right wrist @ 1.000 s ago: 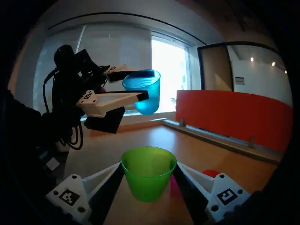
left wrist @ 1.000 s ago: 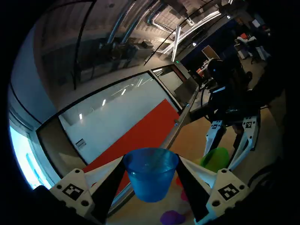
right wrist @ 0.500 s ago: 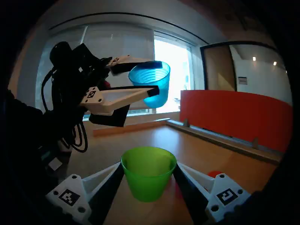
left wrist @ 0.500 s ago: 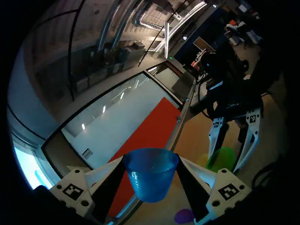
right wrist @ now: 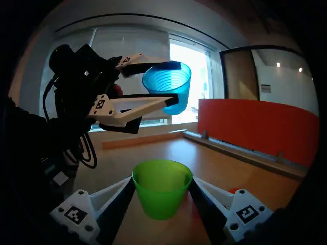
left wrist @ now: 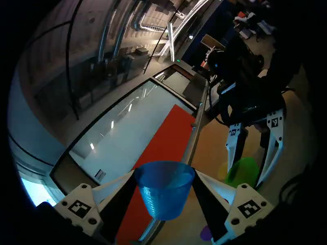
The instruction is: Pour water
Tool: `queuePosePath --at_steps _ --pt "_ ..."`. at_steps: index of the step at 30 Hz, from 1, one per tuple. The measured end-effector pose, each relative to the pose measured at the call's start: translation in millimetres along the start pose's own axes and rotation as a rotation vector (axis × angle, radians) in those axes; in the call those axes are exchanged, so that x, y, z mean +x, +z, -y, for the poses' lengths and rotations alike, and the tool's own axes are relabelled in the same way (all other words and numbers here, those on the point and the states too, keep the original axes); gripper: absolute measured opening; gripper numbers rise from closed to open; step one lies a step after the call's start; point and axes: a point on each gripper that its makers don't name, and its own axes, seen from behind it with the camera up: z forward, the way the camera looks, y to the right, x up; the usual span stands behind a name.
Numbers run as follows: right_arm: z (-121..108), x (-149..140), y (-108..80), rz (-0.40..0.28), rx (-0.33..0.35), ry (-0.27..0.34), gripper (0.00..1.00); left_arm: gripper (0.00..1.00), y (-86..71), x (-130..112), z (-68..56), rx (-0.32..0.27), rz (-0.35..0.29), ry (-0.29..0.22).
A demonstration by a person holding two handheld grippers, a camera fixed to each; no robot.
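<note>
Blue cup (left wrist: 164, 192), clamped in my left gripper (left wrist: 164, 174), has risen and tipped further; green cup (right wrist: 162, 192) sits below it, clamped in my right gripper (right wrist: 162, 179).

Look like twins, honestly: left gripper (right wrist: 178, 81) and right gripper (right wrist: 162, 179), both with white wedge-shaped fingers (right wrist: 126, 112), black inner faces, and square black-and-white tags (right wrist: 75, 214) near the base. Chunky black housing (right wrist: 79, 77) behind the left one, with black cables (right wrist: 83, 149) looping off it.
</note>
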Motion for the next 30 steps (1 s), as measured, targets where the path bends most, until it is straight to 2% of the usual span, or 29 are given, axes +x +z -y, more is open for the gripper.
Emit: queuePosePath --at_steps 12,23,30 --pt "0 5 0.5 -0.006 0.001 -0.008 0.91 0.89 3.1 3 -2.0 0.0 0.0 0.067" --pt "0 9 -1.1 -0.013 -0.002 -0.012 0.91 0.89 2.8 7 2.9 0.011 -0.001 0.11" --pt "-1 11 -1.1 -0.019 -0.003 -0.01 0.91 0.89 3.8 11 1.6 0.012 -0.005 0.136"
